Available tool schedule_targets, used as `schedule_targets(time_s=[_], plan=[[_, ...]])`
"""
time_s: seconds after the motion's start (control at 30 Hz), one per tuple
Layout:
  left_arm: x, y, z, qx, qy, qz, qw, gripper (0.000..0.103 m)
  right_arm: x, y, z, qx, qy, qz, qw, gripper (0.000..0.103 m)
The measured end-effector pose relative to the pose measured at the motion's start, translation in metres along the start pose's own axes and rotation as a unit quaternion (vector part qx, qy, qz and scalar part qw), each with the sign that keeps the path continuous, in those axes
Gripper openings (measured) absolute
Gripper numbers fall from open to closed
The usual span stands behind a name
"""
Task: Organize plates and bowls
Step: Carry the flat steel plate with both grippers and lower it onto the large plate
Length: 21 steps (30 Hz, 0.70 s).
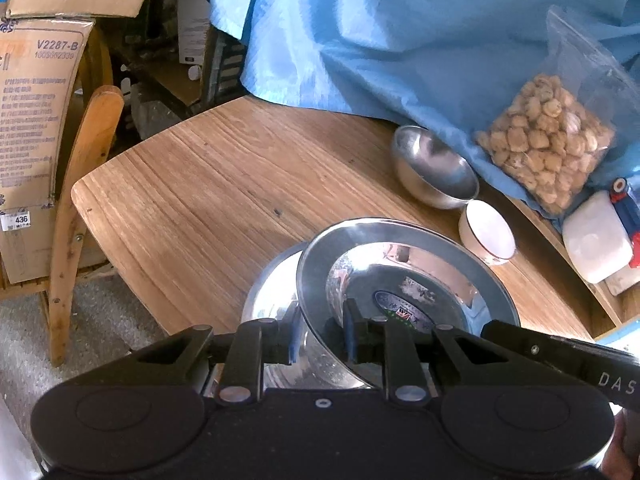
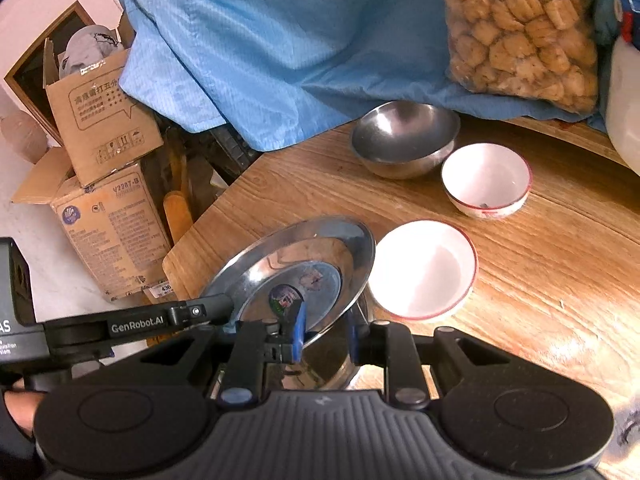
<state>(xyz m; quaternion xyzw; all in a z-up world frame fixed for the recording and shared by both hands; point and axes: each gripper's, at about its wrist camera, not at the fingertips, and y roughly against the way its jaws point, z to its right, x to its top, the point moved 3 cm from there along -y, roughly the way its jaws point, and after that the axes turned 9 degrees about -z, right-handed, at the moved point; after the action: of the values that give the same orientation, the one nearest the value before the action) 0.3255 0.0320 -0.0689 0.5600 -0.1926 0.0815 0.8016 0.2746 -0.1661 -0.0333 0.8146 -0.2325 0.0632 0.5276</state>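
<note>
A shiny steel plate (image 1: 404, 276) with a sticker in its middle is tilted above a second steel dish (image 1: 276, 300) on the wooden table (image 1: 208, 184). My left gripper (image 1: 320, 338) straddles the plate's near rim with its blue pads on either side. In the right wrist view my right gripper (image 2: 324, 340) also straddles the rim of the same plate (image 2: 296, 272), with the lower dish (image 2: 332, 364) under it. A steel bowl (image 2: 404, 136) and two white red-rimmed bowls (image 2: 486, 178) (image 2: 422, 270) stand beyond. The steel bowl (image 1: 434, 166) and one white bowl (image 1: 486, 232) also show in the left wrist view.
A blue cloth (image 1: 400, 40) covers the back of the table, with a bag of biscuits (image 1: 548, 140) on it. A white container (image 1: 598, 236) sits at the right. A wooden chair (image 1: 80, 184) and cardboard boxes (image 1: 36, 120) stand left of the table's edge.
</note>
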Motion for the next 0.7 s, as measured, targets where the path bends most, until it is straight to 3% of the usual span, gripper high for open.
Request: schedule_targets(time_s=[0.23, 0.7], plan=[[-0.013, 0.002, 0.007, 0.004, -0.025, -0.010, 0.9996, 0.023, -0.017, 0.007, 0.007, 0.008, -0.013, -0.010, 1.000, 0.024], [-0.018, 0.009, -0.014, 0.034, -0.010, -0.006, 0.9993, 0.023, -0.015, -0.013, -0.006, 0.030, -0.008, -0.041, 0.999, 0.026]])
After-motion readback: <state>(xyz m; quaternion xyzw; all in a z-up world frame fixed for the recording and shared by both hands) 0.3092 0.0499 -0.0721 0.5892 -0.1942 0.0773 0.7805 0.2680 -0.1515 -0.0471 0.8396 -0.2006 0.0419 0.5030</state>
